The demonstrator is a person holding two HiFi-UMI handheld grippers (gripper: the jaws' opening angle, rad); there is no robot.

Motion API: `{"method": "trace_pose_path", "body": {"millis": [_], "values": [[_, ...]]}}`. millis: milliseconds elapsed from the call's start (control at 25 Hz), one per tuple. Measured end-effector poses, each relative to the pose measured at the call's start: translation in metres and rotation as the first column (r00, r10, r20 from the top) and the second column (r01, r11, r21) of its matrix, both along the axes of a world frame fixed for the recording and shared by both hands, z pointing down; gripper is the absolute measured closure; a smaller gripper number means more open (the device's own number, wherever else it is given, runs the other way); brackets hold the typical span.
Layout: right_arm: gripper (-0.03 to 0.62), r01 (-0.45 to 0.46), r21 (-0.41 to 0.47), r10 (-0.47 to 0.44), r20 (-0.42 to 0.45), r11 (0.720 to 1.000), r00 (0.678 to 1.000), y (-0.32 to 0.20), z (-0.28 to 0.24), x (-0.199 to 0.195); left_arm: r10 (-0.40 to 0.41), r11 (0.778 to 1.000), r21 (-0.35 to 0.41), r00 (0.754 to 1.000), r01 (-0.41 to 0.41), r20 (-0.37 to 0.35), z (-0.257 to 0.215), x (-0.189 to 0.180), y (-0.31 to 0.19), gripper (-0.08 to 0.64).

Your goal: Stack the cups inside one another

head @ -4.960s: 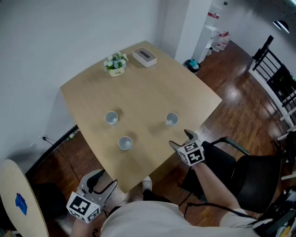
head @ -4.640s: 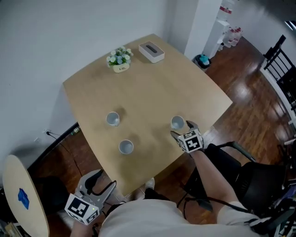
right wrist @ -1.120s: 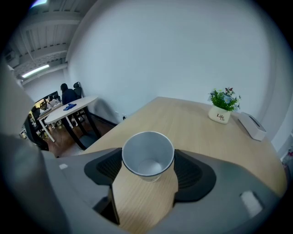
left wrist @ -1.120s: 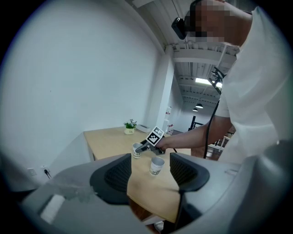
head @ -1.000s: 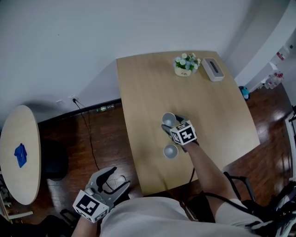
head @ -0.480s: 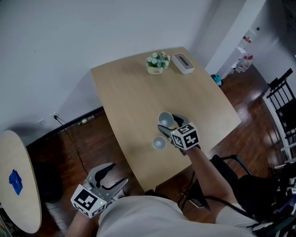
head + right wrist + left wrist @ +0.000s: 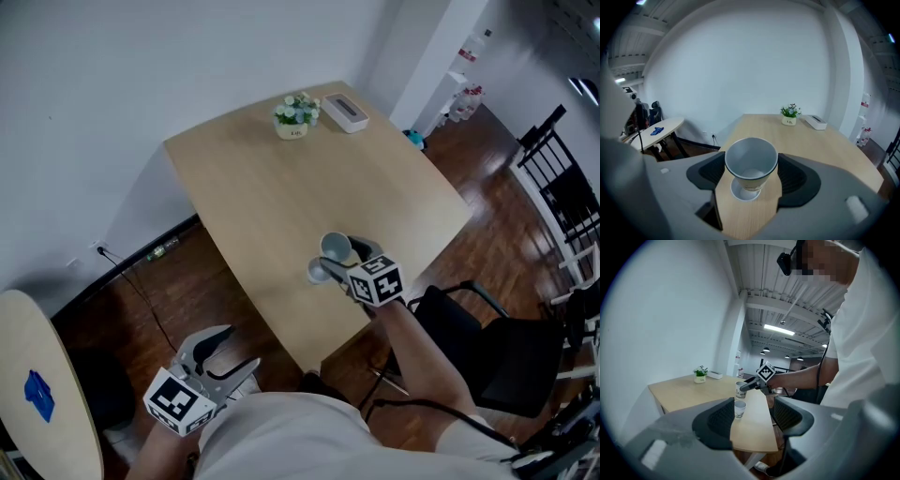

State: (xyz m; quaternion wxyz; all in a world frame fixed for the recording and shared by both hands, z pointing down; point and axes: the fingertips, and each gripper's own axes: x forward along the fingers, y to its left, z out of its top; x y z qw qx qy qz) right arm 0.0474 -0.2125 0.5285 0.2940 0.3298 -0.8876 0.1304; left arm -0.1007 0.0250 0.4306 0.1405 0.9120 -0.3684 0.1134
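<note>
My right gripper is shut on a white paper cup, held upright in the air above the wooden table. In the right gripper view this cup fills the space between the jaws, open mouth up. A second cup stands on the table just below it and slightly toward me, partly covered by the held one. The left gripper view shows both, the held cup above the standing cup. My left gripper hangs open and empty off the table's near edge.
A small potted plant and a white box sit at the table's far end. A black chair stands to the right of the table. A round side table with a blue object is at the left.
Five seconds ago the right gripper reached a cup at the table's right; it now carries a cup, which in the last second has come over the standing cup. The left gripper stayed low.
</note>
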Motion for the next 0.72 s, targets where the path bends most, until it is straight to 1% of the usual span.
{"method": "trace_pose_path", "body": {"millis": [280, 440, 600, 720], "values": [[0.232, -0.056, -0.038, 0.057, 0.012, 0.998, 0.998, 0.011, 0.032, 0.0, 0.014, 1.0, -0.009, 1.0, -0.014, 0.01, 0.004, -0.015, 0.014, 0.279], [0.228, -0.106, -0.066, 0.105, -0.008, 0.992, 0.994, 0.012, 0.051, 0.005, 0.017, 1.0, -0.011, 1.0, -0.017, 0.009, 0.006, -0.026, 0.02, 0.279], [0.209, -0.157, -0.054, 0.155, -0.035, 0.986, 0.987, 0.03, 0.046, 0.018, 0.032, 0.999, -0.018, 0.999, -0.032, -0.009, 0.009, -0.036, 0.026, 0.279], [0.209, -0.179, -0.048, 0.177, -0.049, 0.983, 0.983, 0.062, 0.031, 0.028, 0.061, 0.998, -0.029, 0.997, -0.062, -0.045, 0.016, -0.038, 0.031, 0.279]]}}
